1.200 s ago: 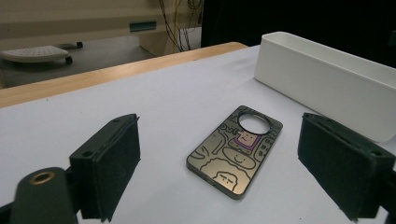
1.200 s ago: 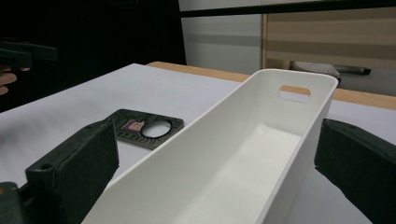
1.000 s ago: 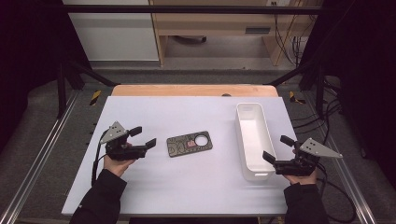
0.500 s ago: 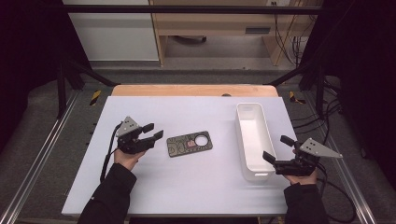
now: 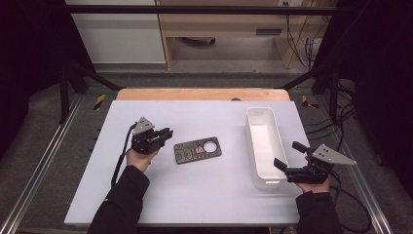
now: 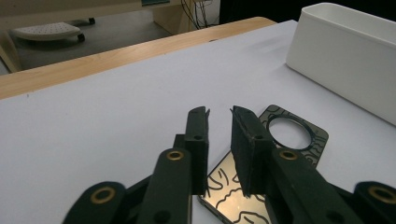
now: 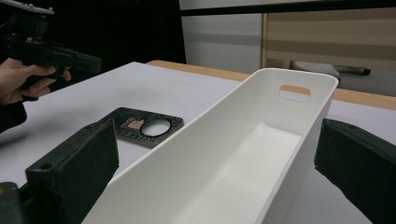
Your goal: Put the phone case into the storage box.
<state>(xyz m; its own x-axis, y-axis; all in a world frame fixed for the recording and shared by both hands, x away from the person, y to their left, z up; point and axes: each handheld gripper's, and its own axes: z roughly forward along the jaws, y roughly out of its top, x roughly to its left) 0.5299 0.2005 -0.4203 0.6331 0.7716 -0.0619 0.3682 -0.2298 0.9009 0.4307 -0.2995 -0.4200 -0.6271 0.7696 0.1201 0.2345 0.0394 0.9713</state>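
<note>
So the phone case [image 5: 198,150] lies flat on the white worktop [image 5: 204,195], about mid-table, long axis running left to right with the round camera hole on the end toward the white bin [image 5: 263,146]. The left tool [image 5: 163,135] hovers right at the case's near end, jaws only a narrow gap apart and gripping nothing. It's clearly the closer one, so my guess is it takes the case from that end. The right tool [image 5: 288,156] sits spread wide at the bin's near end, one jaw each side, not touching as far as I can tell.
</note>
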